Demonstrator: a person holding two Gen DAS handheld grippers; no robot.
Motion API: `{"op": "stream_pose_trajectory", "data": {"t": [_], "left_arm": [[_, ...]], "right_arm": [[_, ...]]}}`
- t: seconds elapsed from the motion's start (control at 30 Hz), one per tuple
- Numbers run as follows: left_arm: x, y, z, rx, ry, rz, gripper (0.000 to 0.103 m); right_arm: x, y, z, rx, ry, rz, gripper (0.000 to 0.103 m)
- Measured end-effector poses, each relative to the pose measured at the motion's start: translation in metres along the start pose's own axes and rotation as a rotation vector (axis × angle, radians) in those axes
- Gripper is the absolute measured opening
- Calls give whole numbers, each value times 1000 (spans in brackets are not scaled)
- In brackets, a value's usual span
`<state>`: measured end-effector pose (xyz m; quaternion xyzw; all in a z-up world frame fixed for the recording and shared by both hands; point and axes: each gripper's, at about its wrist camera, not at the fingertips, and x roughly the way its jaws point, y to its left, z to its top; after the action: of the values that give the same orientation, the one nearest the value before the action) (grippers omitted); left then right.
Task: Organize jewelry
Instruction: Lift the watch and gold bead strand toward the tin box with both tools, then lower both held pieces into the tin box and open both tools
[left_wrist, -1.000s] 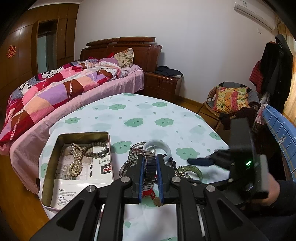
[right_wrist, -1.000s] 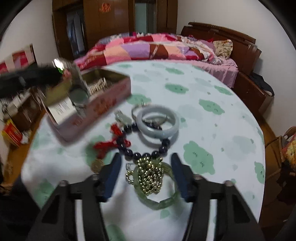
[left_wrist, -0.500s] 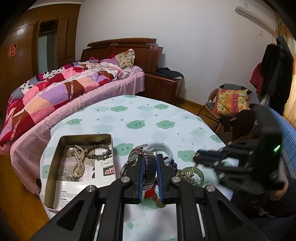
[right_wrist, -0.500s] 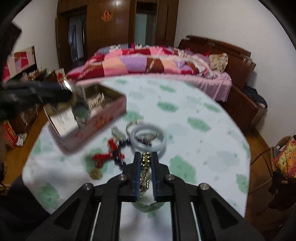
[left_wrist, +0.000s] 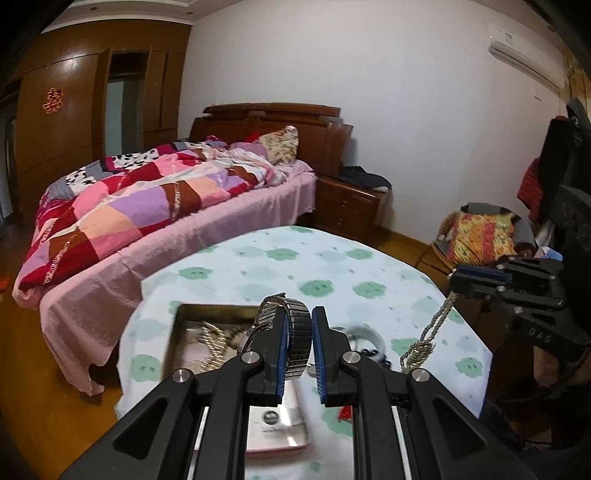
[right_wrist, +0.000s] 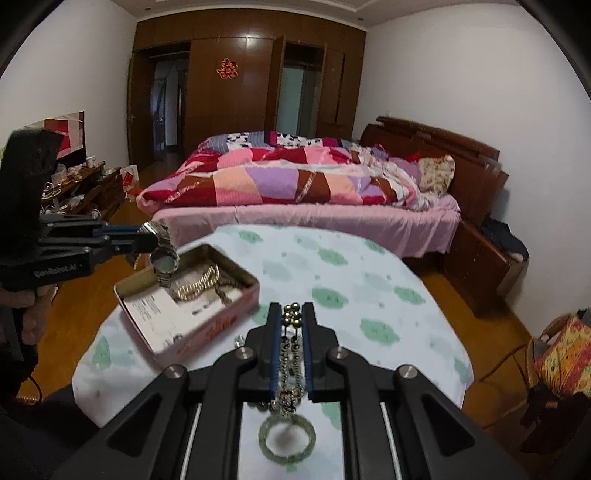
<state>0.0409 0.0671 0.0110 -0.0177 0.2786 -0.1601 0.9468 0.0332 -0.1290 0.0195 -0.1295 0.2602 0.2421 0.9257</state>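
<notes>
My left gripper (left_wrist: 298, 325) is shut on a silver metal-band watch (left_wrist: 295, 332) and holds it in the air above the open tin box (left_wrist: 177, 332); the watch (right_wrist: 164, 258) also shows hanging over the tin (right_wrist: 207, 325) in the right wrist view. My right gripper (right_wrist: 291, 321) is shut on a gold bead chain (right_wrist: 290, 369), lifted off the table, with its end dangling over a green jade bangle (right_wrist: 287, 439). The chain (left_wrist: 424, 339) hangs from the right gripper (left_wrist: 458, 284) in the left wrist view. The tin holds bead necklaces (right_wrist: 199, 284).
A round table with a cloud-print cloth (right_wrist: 351, 288) carries the tin, a pale bangle (left_wrist: 365, 336) and dark beads. A bed (right_wrist: 295, 184) stands behind, a nightstand (left_wrist: 351, 203) and a chair with a cushion (left_wrist: 480, 236) to the right.
Both grippers have risen from the table. The right gripper shut on the gold chain and lifted it off the green bangle. The left gripper carried the watch up over the tin.
</notes>
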Motion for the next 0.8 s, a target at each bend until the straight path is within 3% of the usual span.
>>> {"op": "stream_pose_trajectory", "data": {"t": [0.4, 0.8], "left_arm": [[23, 35, -5, -53, 38, 37, 12], [46, 51, -16, -73, 95, 69, 12]], "right_arm": [[29, 44, 54, -77, -59, 82, 12], [81, 72, 65, -93, -30, 126, 12]]}}
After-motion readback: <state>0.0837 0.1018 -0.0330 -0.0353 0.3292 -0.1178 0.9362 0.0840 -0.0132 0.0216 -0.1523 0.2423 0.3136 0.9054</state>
